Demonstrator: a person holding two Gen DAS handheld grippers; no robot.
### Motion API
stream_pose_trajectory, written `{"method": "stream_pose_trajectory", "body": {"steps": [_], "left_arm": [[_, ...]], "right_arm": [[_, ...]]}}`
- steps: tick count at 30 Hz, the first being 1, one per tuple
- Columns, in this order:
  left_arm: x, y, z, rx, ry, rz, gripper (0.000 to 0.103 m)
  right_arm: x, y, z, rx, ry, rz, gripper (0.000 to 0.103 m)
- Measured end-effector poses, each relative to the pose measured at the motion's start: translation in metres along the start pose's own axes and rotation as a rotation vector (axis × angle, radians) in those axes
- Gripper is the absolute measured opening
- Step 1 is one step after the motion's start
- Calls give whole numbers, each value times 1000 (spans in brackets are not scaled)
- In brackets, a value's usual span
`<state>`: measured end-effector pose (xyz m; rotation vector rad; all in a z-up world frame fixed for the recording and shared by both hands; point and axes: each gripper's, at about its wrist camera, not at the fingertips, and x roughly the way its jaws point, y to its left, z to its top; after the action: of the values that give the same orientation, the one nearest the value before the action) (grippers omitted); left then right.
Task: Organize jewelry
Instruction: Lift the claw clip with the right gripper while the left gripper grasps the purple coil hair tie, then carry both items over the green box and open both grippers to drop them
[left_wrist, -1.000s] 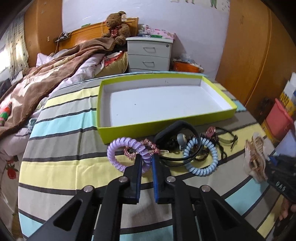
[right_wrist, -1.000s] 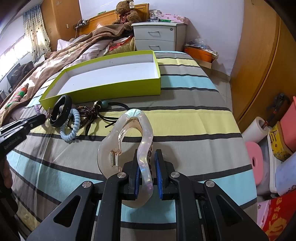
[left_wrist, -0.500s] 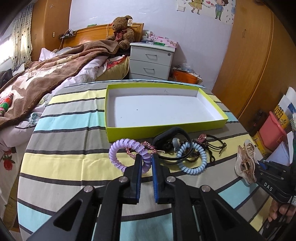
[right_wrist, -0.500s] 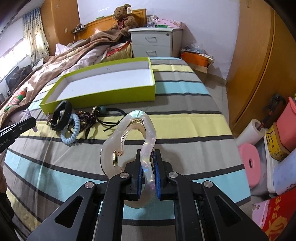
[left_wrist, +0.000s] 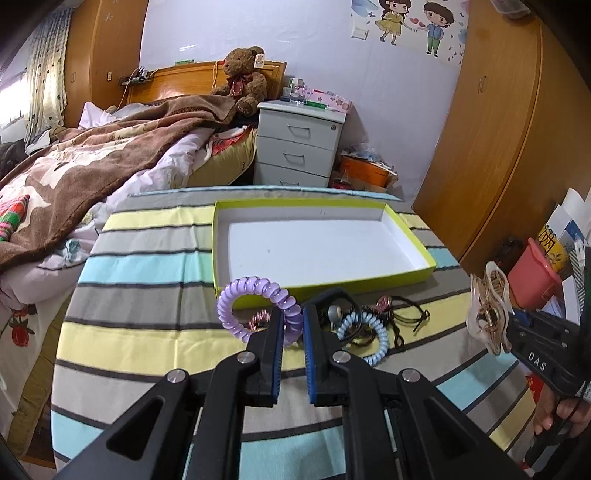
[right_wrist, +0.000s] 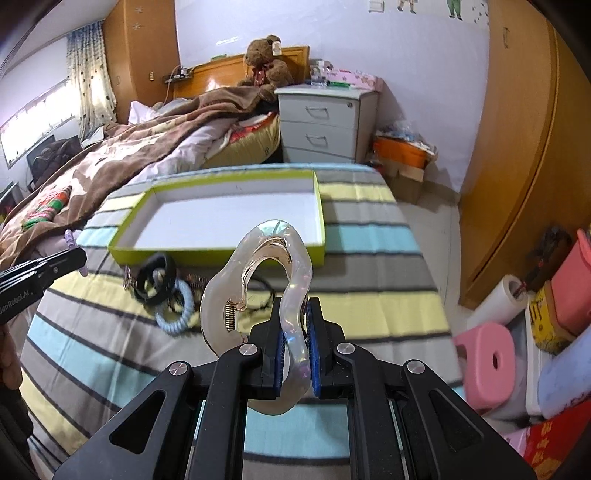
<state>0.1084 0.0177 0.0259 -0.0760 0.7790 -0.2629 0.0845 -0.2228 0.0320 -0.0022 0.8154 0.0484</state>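
My left gripper is shut on a purple spiral hair tie and holds it above the striped cloth, just in front of the lime-green tray. My right gripper is shut on a large translucent hair claw, lifted over the cloth; the claw also shows in the left wrist view. On the cloth lie a black ring, a light-blue spiral hair tie, black cords and a pink beaded piece. The tray holds nothing.
The table has a striped cloth. A bed with a brown blanket is to the left, a white nightstand behind, a wooden wardrobe to the right. A pink stool and bins stand by the table's right side.
Both grippers have risen with their loads. The purple hair tie has left the cloth and now hangs in front of the tray's near wall. The hair claw sits higher too.
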Motion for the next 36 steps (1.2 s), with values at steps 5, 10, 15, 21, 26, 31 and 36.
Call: {"method": "stream_pose_trajectory", "body": {"steps": [5, 10, 15, 21, 26, 31, 36], "left_arm": [[5, 4, 17, -4, -2, -2, 11], [15, 9, 30, -4, -1, -5, 11], [31, 15, 45, -13, 10, -1, 11], [55, 23, 62, -29, 25, -9, 11], [78, 29, 71, -48, 55, -21, 11], [103, 35, 75, -71, 95, -11, 11], [120, 39, 74, -85, 123, -4, 11]], "right_arm": [[7, 2, 23, -26, -9, 8, 11], [27, 2, 46, -38, 12, 23, 11], [53, 1, 65, -55, 39, 24, 11], [86, 0, 84, -68, 76, 18, 11], [113, -2, 93, -70, 118, 17, 11], [136, 0, 100, -90, 150, 14, 11], [152, 3, 104, -107, 174, 12, 11]]}}
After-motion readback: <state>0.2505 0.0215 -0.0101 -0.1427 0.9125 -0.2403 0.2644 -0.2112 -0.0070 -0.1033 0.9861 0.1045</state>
